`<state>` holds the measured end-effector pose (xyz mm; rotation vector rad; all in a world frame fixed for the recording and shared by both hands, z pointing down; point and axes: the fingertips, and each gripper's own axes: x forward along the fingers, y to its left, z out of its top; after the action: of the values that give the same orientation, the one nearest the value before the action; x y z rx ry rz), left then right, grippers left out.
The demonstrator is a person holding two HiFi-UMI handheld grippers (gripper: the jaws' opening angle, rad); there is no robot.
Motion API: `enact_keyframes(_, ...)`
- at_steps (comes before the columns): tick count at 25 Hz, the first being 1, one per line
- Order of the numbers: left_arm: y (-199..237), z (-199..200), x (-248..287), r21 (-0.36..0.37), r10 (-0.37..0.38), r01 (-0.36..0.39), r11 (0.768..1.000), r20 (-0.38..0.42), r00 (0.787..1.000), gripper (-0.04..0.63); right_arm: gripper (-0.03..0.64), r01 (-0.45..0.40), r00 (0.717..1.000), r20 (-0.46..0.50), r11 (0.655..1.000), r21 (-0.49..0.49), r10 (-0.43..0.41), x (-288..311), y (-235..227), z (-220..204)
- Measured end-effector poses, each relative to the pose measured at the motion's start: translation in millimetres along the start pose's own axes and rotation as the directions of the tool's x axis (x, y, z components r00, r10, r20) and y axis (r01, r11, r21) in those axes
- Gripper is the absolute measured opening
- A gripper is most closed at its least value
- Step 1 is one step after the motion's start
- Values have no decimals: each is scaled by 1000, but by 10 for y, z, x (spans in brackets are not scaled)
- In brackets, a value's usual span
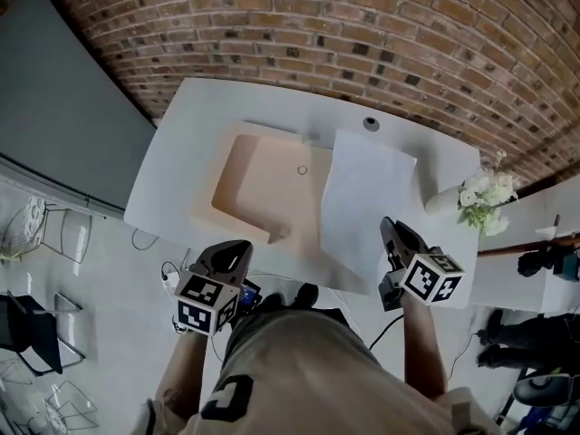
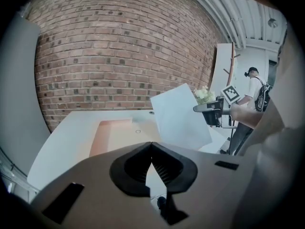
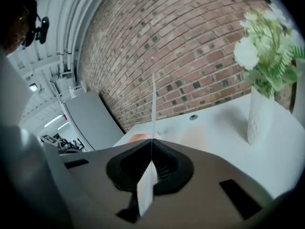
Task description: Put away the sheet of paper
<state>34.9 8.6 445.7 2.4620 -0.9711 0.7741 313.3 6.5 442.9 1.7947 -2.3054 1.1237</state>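
Left tongs [image 1: 243,246] held low, jaws together at the tips; right tongs [image 1: 388,223], forearm stretched forward, clamp the near edge of the sheet [image 1: 362,198].

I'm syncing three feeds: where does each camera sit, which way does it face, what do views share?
Head view: on the person's head, looking steeply down at the desk; left tongs, right tongs, forearms show.
Left gripper view: on the left tongs, facing the brick wall; tongs shut, empty.
Right gripper view: on the right tongs, facing wall and vase; shut on the sheet of paper.
Shared: all show that sheet.
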Motion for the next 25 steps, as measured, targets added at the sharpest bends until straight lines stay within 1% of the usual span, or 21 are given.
enact_keyframes(2,-27,21,6,-2,18,-18,1000,-8,1000,14,23,9,1000,-20,999,37,-8,55,-145,-72)
enact_keyframes(6,-27,65,9,2,50,-50,999,-23,998,14,23,20,998,-53,999,34,-18,142,-299,-146)
enact_keyframes(9,-48,96,30,24,49,-48,999,-39,998,14,23,36,997,-74,998,42,-33,197,-402,-199)
enact_keyframes(12,-31,135,55,30,48,-47,998,-39,998,14,23,42,994,-99,998,45,-37,278,-445,-266)
enact_keyframes(15,18,134,85,32,39,-38,999,-39,998,14,23,58,991,-122,997,41,-52,335,-458,-337)
enact_keyframes(20,119,183,148,32,4,-3,999,-23,1000,14,23,107,983,-151,994,31,-101,374,-488,-417)
enact_keyframes(25,307,169,146,25,-19,20,1000,-16,1000,14,23,154,973,-176,988,20,-148,440,-439,-483)
